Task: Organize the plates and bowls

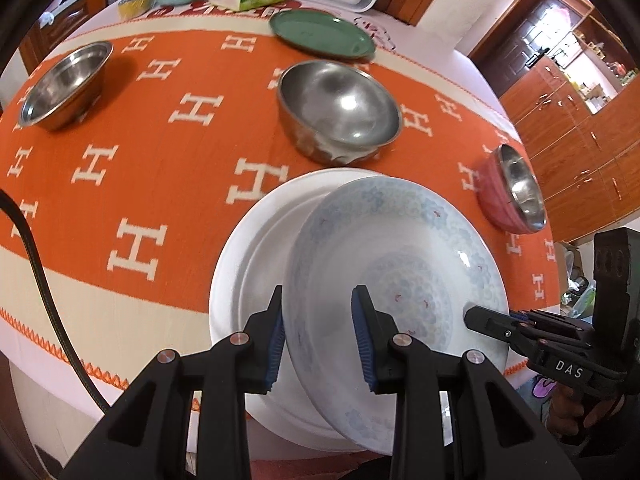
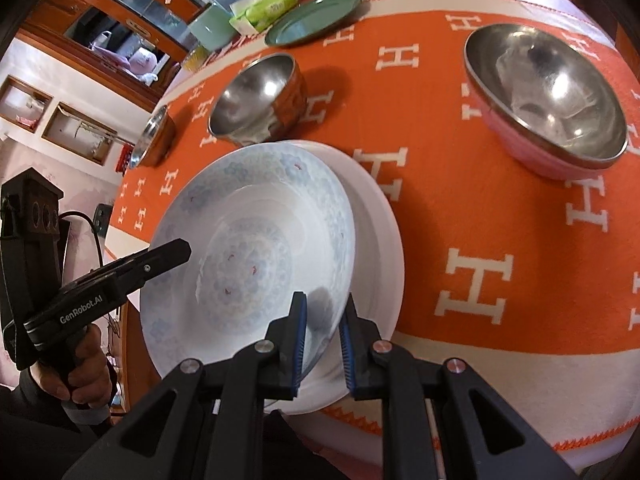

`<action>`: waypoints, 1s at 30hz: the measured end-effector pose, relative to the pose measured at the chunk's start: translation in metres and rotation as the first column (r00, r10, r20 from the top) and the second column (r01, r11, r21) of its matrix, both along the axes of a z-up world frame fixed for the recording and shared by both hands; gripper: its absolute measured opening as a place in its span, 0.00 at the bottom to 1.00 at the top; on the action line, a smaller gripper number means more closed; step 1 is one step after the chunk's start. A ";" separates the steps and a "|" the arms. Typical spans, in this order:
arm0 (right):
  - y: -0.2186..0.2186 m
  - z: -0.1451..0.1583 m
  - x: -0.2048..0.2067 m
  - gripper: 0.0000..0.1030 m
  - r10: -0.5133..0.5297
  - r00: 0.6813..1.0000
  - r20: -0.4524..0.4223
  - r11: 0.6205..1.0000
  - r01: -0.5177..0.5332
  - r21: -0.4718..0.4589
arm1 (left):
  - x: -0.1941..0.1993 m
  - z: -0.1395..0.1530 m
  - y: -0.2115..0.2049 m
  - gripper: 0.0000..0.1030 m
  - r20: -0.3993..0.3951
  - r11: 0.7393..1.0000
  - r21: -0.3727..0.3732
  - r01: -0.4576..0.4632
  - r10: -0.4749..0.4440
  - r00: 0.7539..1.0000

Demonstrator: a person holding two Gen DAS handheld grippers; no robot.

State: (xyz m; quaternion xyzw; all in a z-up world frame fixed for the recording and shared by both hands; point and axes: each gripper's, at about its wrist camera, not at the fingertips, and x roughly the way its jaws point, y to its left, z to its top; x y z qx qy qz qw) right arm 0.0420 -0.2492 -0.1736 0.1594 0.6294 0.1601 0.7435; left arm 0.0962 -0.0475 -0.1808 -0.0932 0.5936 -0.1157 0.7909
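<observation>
Counter: orange cloth with white "H" motifs, cream border, zigzag-stitched near edge at frame bottom. Wooden cabinets at right.

Floral plate, lower centre, tilted over white plate. Left gripper straddles its rim, pads not visibly closed on it; right gripper likewise, grip unclear.

Steel bowl, pink-sided bowl right, small steel bowl upper left, green plate top.

Markings: "DAS", "GenRobot.AI".

Both wrist views look down close over the near counter edge from opposite sides, sharing the floral plate.
</observation>
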 end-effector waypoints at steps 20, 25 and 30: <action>0.016 -0.026 0.011 0.18 0.049 0.997 -0.062 0.998 -0.051 -0.034 | 0.010 -0.031 -0.008 0.28 -0.065 0.995 0.095 -0.012 0.018 0.998; 0.026 -0.027 0.013 0.18 0.091 0.995 -0.049 0.993 -0.094 -0.075 | 0.012 -0.039 -0.011 0.28 -0.094 0.992 0.129 -0.006 0.019 0.995; 0.033 -0.027 0.015 0.21 0.130 0.991 -0.037 0.985 -0.133 -0.112 | 0.012 -0.044 -0.012 0.28 -0.103 0.990 0.140 -0.004 0.018 0.995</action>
